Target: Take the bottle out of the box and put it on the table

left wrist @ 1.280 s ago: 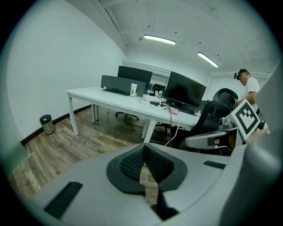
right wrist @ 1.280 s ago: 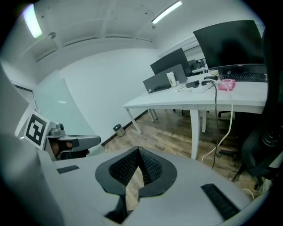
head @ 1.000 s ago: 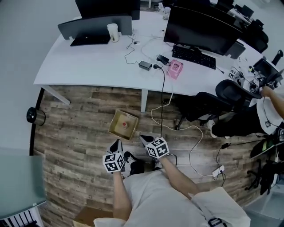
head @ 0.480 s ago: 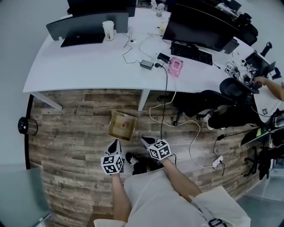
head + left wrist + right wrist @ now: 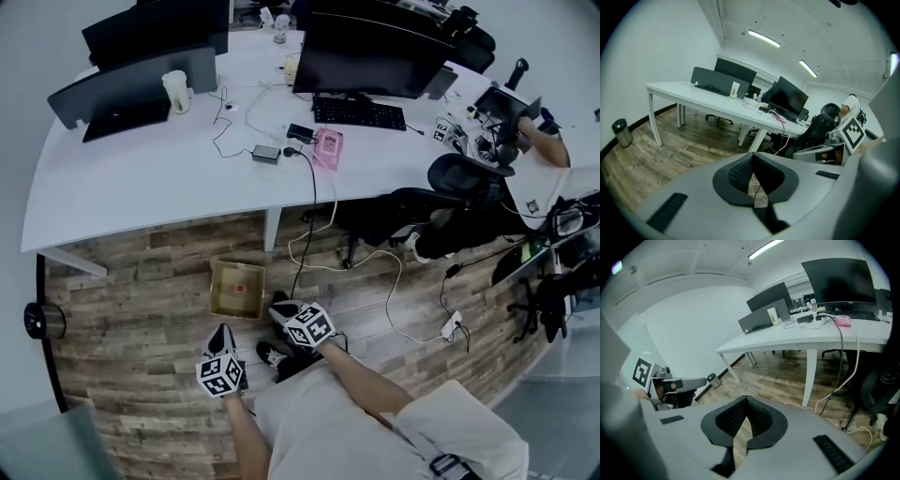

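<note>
- The white table (image 5: 141, 183) curves across the top of the head view. A keyboard (image 5: 358, 113) and monitors (image 5: 361, 61) fill its right half. The near left stretch is bare and looks like a fair place to set the bottle down.
- The open cardboard box (image 5: 216, 292) sits on the wood floor (image 5: 131, 281), just in front of the table leg (image 5: 273, 228) and well below the tabletop. It looks light, so it may slide or lift when its contents are pulled.
- The bottle (image 5: 238, 287) stands upright inside the box, and only its red cap shows from above. I judge it small, light and smooth-sided, and stiffest at the neck. The surest hold is probably just under the cap, taken straight from above.
- The right gripper (image 5: 279, 303) hangs near the box's right corner and points down toward it. Its jaws are pressed together with nothing between them.
- The left gripper (image 5: 222, 332) sits lower and farther from the box, also angled downward. Its jaws are likewise closed and empty. Whichever gripper takes the bottle has to open first.
</note>
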The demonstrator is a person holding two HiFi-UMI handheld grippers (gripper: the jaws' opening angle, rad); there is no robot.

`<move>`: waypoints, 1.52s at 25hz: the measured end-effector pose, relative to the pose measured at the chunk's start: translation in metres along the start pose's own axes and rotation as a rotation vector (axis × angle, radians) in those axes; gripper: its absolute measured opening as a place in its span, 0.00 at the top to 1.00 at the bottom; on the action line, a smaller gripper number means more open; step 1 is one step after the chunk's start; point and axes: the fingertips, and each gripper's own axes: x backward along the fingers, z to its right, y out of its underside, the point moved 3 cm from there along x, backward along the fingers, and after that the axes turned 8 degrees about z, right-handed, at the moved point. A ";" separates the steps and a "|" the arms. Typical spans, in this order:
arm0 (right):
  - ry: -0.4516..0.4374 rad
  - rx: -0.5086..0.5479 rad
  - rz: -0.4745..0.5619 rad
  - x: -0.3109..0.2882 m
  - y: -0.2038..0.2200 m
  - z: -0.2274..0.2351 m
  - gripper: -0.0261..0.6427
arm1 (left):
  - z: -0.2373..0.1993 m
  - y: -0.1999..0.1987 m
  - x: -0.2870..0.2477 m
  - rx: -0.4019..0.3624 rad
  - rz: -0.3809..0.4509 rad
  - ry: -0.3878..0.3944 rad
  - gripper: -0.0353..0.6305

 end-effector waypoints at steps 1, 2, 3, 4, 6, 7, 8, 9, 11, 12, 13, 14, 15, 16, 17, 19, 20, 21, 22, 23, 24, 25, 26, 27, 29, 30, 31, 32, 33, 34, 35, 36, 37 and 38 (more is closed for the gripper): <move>-0.010 0.004 -0.005 -0.005 -0.002 0.000 0.90 | -0.003 -0.001 -0.002 0.002 -0.002 -0.004 0.92; -0.019 0.008 -0.010 -0.010 -0.006 0.001 0.90 | -0.005 -0.002 -0.005 0.004 -0.004 -0.009 0.92; -0.026 0.010 -0.014 -0.015 -0.010 0.002 0.90 | -0.007 -0.004 -0.007 0.008 -0.007 -0.015 0.92; -0.031 0.012 -0.016 -0.021 -0.015 0.003 0.90 | -0.010 -0.006 -0.010 0.010 -0.010 -0.021 0.92; -0.037 0.015 -0.015 -0.032 -0.025 0.006 0.90 | -0.016 -0.012 -0.015 0.011 -0.013 -0.034 0.93; -0.038 0.018 -0.016 -0.036 -0.030 0.009 0.90 | -0.017 -0.015 -0.019 0.010 -0.014 -0.038 0.93; -0.039 0.023 -0.019 -0.039 -0.033 0.012 0.90 | -0.019 -0.017 -0.023 0.009 -0.015 -0.042 0.92; -0.040 0.027 -0.024 -0.043 -0.036 0.016 0.90 | -0.021 -0.020 -0.029 0.007 -0.017 -0.046 0.92; -0.044 0.030 -0.036 -0.050 -0.041 0.024 0.90 | -0.026 -0.027 -0.042 0.004 -0.021 -0.058 0.92; -0.047 0.028 -0.041 -0.055 -0.043 0.030 0.90 | -0.028 -0.030 -0.050 0.004 -0.024 -0.063 0.93; -0.048 0.024 -0.047 -0.058 -0.044 0.036 0.90 | -0.030 -0.032 -0.058 0.005 -0.029 -0.068 0.92; -0.047 0.019 -0.051 -0.062 -0.046 0.043 0.90 | -0.031 -0.034 -0.066 0.007 -0.034 -0.070 0.93; -0.044 0.012 -0.055 -0.067 -0.047 0.052 0.90 | -0.032 -0.036 -0.074 0.011 -0.039 -0.071 0.93; -0.041 0.003 -0.059 -0.072 -0.050 0.061 0.90 | -0.033 -0.038 -0.082 0.017 -0.045 -0.072 0.93; -0.038 -0.005 -0.063 -0.077 -0.052 0.069 0.90 | -0.033 -0.039 -0.090 0.026 -0.051 -0.074 0.92; -0.042 -0.021 -0.076 -0.087 -0.055 0.083 0.90 | -0.036 -0.039 -0.101 0.047 -0.068 -0.088 0.93; -0.048 -0.027 -0.085 -0.092 -0.056 0.088 0.90 | -0.038 -0.037 -0.106 0.056 -0.080 -0.098 0.93; -0.055 -0.031 -0.095 -0.098 -0.055 0.092 0.90 | -0.040 -0.035 -0.110 0.064 -0.090 -0.108 0.93; -0.060 -0.031 -0.111 -0.103 -0.053 0.097 0.90 | -0.042 -0.033 -0.116 0.073 -0.095 -0.118 0.93; -0.064 -0.025 -0.132 -0.107 -0.050 0.104 0.90 | -0.043 -0.030 -0.122 0.084 -0.094 -0.126 0.93; -0.063 -0.017 -0.157 -0.112 -0.047 0.112 0.90 | -0.044 -0.027 -0.131 0.095 -0.086 -0.129 0.93; -0.058 -0.009 -0.177 -0.116 -0.046 0.120 0.90 | -0.047 -0.027 -0.141 0.099 -0.078 -0.125 0.93; -0.049 -0.004 -0.190 -0.122 -0.045 0.127 0.90 | -0.052 -0.028 -0.152 0.092 -0.076 -0.115 0.92; -0.039 -0.003 -0.195 -0.126 -0.046 0.133 0.90 | -0.056 -0.030 -0.161 0.080 -0.082 -0.103 0.93; -0.032 0.003 -0.204 -0.129 -0.043 0.140 0.90 | -0.060 -0.027 -0.169 0.074 -0.096 -0.092 0.93; -0.040 0.013 -0.214 -0.129 -0.041 0.139 0.90 | -0.062 -0.024 -0.165 0.080 -0.101 -0.101 0.93; -0.057 0.027 -0.225 -0.132 -0.037 0.135 0.90 | -0.065 -0.019 -0.159 0.085 -0.103 -0.116 0.93; -0.076 0.042 -0.231 -0.138 -0.033 0.129 0.90 | -0.071 -0.014 -0.152 0.086 -0.108 -0.131 0.93; -0.090 0.055 -0.231 -0.143 -0.029 0.124 0.90 | -0.076 -0.007 -0.146 0.085 -0.117 -0.139 0.93; -0.095 0.065 -0.224 -0.148 -0.025 0.120 0.90 | -0.081 0.000 -0.144 0.083 -0.129 -0.138 0.93; -0.092 0.074 -0.215 -0.153 -0.020 0.119 0.90 | -0.086 0.007 -0.143 0.082 -0.139 -0.132 0.93; -0.087 0.079 -0.210 -0.160 -0.014 0.118 0.90 | -0.092 0.012 -0.143 0.082 -0.144 -0.125 0.92; -0.084 0.078 -0.208 -0.168 -0.008 0.117 0.90 | -0.099 0.018 -0.143 0.083 -0.147 -0.121 0.93; -0.084 0.072 -0.210 -0.177 -0.001 0.116 0.90 | -0.107 0.025 -0.142 0.084 -0.149 -0.121 0.93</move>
